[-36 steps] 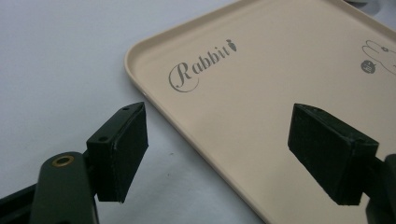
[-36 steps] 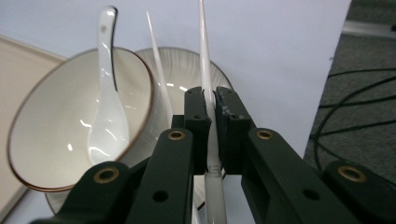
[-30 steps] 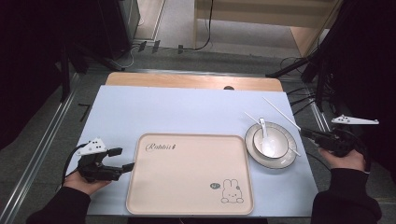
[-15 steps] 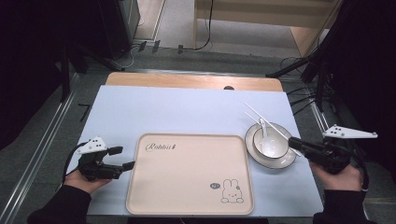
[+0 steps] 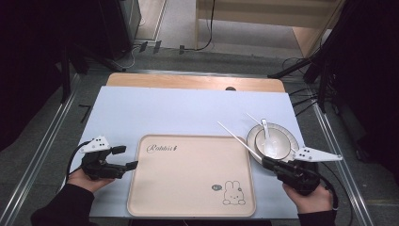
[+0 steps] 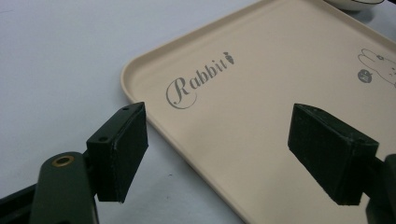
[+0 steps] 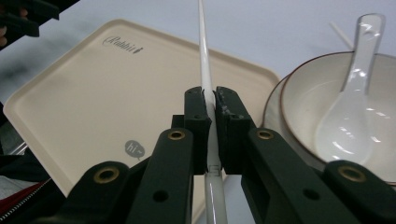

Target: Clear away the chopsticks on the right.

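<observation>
My right gripper [image 5: 267, 161] is shut on a white chopstick [image 5: 237, 139] near its thick end, in front of the bowl. In the right gripper view the chopstick [image 7: 204, 56] runs up from between the closed pads [image 7: 194, 121], slanting over the beige rabbit tray [image 7: 93, 93]. A white bowl [image 5: 282, 136] on a plate holds a white spoon [image 5: 266, 136], and a second chopstick [image 5: 253, 118] lies across its far rim. My left gripper [image 5: 126, 157] stands open at the tray's [image 5: 188, 174] left edge; its jaws [image 6: 217, 154] frame the tray corner [image 6: 261, 93] with nothing between them.
The tray lies on a pale blue mat [image 5: 188, 108] covering the wooden table. Metal rails run along both sides of the table [image 5: 42, 150]. Cables and dark stands sit on the floor beyond the far edge.
My right gripper has moved from beside the bowl's right side toward the near edge and leftward, carrying the chopstick so it now slants over the tray. The left gripper has stayed put.
</observation>
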The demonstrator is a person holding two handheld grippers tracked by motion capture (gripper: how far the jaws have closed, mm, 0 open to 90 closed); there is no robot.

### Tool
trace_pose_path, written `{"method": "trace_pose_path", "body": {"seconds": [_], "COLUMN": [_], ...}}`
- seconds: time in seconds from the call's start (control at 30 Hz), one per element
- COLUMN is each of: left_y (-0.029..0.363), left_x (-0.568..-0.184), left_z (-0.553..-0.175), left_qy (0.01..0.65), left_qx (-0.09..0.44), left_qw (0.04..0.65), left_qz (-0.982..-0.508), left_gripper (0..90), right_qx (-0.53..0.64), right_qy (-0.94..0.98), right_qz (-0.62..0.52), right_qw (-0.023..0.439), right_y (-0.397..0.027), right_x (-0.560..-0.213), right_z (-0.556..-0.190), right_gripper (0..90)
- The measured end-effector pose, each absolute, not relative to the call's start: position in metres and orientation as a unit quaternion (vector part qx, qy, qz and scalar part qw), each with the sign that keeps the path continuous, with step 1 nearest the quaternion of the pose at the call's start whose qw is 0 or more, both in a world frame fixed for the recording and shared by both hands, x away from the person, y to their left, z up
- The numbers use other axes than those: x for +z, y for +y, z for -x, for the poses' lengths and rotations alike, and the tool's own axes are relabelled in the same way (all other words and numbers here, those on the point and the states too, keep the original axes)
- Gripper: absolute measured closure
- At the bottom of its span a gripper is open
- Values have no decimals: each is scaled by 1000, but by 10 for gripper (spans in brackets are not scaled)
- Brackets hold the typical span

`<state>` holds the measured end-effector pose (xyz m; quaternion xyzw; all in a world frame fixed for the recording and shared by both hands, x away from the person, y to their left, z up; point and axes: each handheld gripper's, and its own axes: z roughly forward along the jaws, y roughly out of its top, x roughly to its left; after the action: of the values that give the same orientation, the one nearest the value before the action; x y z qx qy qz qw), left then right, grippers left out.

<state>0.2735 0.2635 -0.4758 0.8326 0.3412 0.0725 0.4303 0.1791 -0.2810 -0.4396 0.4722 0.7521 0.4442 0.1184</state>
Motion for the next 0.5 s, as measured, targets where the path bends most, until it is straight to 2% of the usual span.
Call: {"method": "trace_pose_path", "body": {"seconds": [0.27,0.5], "left_y": [262,262], "left_x": [-476,-475], "left_z": [-275,-275], "left_qy": [338,338], "left_qx": [72,72], "left_qw": [432,433], "left_qz": [-833,-832], "left_gripper": [204,204], "right_qx": [433,405], "right_qy": [766,782], "right_qz": [-461,-467], "right_qw": [114,80], "right_y": [-252,-239], "right_x": [-472,-499], "right_z": [-181,-195], "right_gripper": [848,847]}}
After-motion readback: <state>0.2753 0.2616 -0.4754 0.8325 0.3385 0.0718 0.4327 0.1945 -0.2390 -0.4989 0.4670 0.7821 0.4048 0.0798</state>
